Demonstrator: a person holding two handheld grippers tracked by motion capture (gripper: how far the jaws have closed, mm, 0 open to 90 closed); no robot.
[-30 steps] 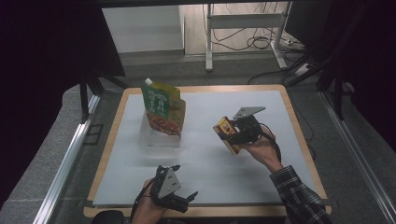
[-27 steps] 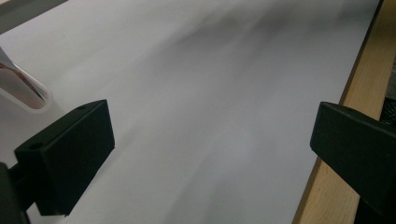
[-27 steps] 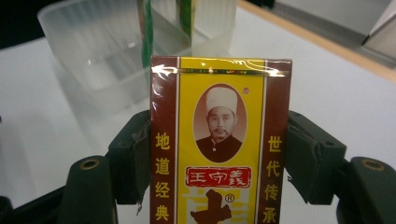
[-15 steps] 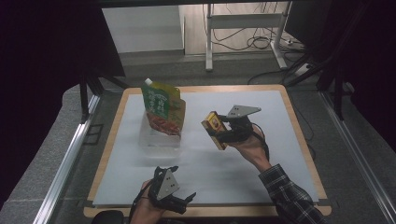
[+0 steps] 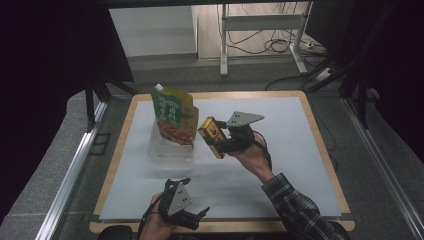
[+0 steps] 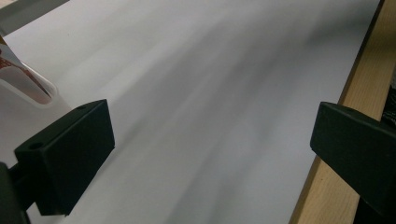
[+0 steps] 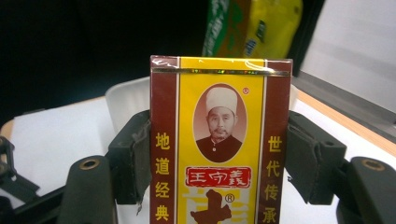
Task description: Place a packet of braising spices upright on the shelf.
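Two tongs: right gripper (image 7: pixel 219 154) pinches box (image 7: pixel 220 140) — portrait label legible; left gripper (image 6: pixel 210 154) spread.

The box (image 7: pixel 220 140) is yellow with maroon side bands and gold characters; the pouch (image 5: pixel 172 114) is green and yellow.

The white worktop (image 5: pixel 280 165) is evenly lit from above, while the room to its left and right falls into near black. In the high view a soft smeared shadow lies near the clear tub (image 5: pixel 170 150). The left gripper view is streaked with grey blur across the sheet. In the right gripper view the yellow box (image 7: pixel 220 140) is sharp, with glare along its top edge; the pouch (image 7: pixel 252 25) behind is out of focus.
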